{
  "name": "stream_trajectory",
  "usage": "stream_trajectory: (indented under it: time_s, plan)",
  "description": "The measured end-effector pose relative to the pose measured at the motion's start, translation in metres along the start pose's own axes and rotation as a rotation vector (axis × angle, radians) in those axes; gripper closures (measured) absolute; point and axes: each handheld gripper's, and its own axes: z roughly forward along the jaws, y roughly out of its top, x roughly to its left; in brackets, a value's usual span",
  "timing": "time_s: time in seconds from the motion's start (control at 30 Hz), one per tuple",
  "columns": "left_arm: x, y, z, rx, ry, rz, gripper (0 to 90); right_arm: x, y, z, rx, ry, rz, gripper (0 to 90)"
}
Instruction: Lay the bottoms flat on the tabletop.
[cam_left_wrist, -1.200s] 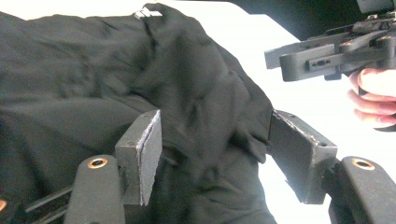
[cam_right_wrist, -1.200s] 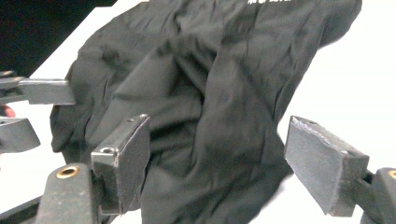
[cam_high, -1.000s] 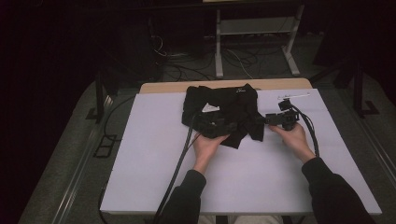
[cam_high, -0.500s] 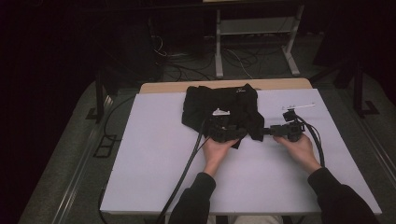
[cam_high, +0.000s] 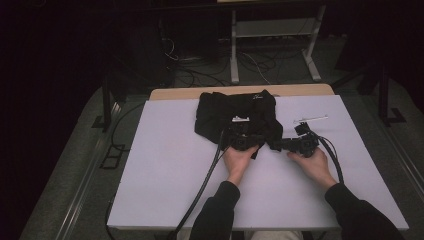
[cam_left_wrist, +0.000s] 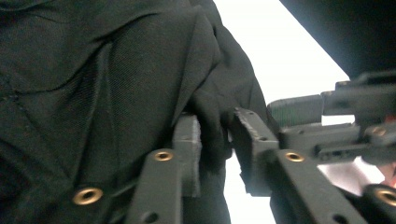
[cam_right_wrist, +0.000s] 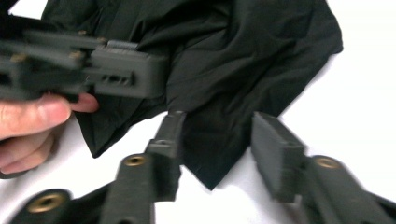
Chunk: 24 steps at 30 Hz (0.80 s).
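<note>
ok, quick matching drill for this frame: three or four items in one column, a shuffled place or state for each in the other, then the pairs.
Items
1. left gripper
2. right gripper
3. black garment
4. white table top
5. small white tool

Place or state
A. lies crumpled at the far middle of the table
B. jaws pinching a fold of cloth, having just been closing
C. lies far right on the table, beyond the right hand
D. bears everything here
E. jaws astride a corner of cloth, pads off it, having just been closing

Pairs: 1-B, 2-E, 3-A, 4-D, 5-C
</note>
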Motion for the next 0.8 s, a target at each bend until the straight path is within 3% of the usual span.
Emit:
stream_trajectory:
  time_s: [0.07, 0.1, 0.13, 0.2, 0.33, 0.47, 0.57, 0.67, 0.7, 0.8]
  plan:
    - [-0.001, 0.001, 0.003, 0.01, 0.015, -0.001, 77.6, 0.003, -0.001, 0.001, 0.006, -0.009, -0.022, 65.3]
    - [-0.001, 0.001, 0.004, 0.006, 0.022, -0.001, 83.5, 0.003, -0.001, 0.003, 0.003, -0.006, -0.019, 74.2]
    - [-0.002, 0.001, 0.005, 0.003, 0.027, 0.002, 83.5, 0.003, -0.001, 0.003, 0.003, -0.006, -0.019, 74.2]
    - [-0.004, 0.002, 0.007, 0.003, 0.03, 0.0, 87.2, 0.001, -0.001, 0.005, -0.003, -0.013, -0.016, 87.0]
    - [-0.009, 0.002, 0.007, 0.003, 0.015, 0.018, 88.0, -0.005, 0.0, 0.001, 0.007, 0.004, 0.008, 88.0]
    - [-0.012, 0.003, 0.001, 0.008, -0.012, 0.022, 88.0, -0.013, 0.001, -0.017, -0.021, 0.035, 0.04, 88.1]
    - [-0.016, 0.0, -0.012, 0.001, -0.077, 0.002, 88.0, -0.019, 0.0, -0.033, -0.055, 0.068, 0.073, 88.0]
    - [-0.019, -0.004, -0.019, 0.009, -0.097, 0.008, 88.0, -0.022, -0.005, -0.047, -0.059, 0.104, 0.099, 88.0]
    - [-0.022, -0.008, -0.027, 0.013, -0.12, 0.012, 88.0, -0.021, -0.008, -0.051, -0.055, 0.113, 0.099, 88.1]
    - [-0.025, -0.015, -0.036, 0.023, -0.134, 0.016, 88.0, -0.017, -0.019, -0.064, -0.034, 0.122, 0.085, 88.0]
